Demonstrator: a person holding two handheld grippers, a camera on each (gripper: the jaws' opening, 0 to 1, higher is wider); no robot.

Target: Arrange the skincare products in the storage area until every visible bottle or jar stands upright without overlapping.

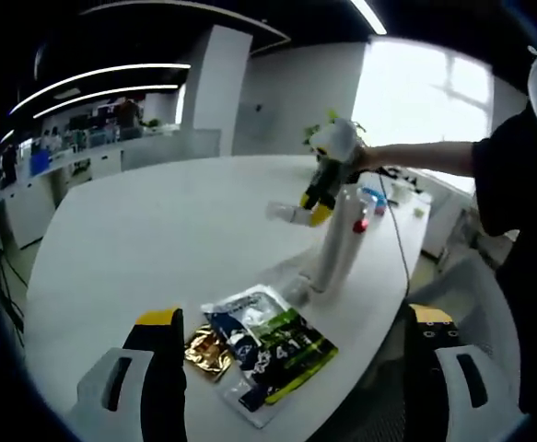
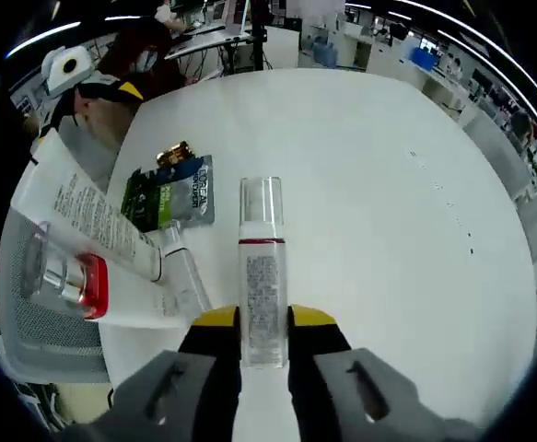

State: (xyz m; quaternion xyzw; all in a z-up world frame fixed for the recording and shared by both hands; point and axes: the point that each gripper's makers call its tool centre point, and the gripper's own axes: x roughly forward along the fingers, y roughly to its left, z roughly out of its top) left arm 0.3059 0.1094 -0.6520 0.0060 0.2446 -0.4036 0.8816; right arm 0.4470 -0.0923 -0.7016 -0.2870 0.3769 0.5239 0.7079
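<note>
White worktop bears one tall tube upright, while the right tongs pinch a clear-capped bottle held aloft, the left tongs spread and empty, sachets lying flat—mostly unfinished.

Green and black sachet: white lettering present, appears to read "L'OREAL"; not certain. White tube: several lines of small print, illegible. Clear-capped bottle: fine label print, illegible.
</note>
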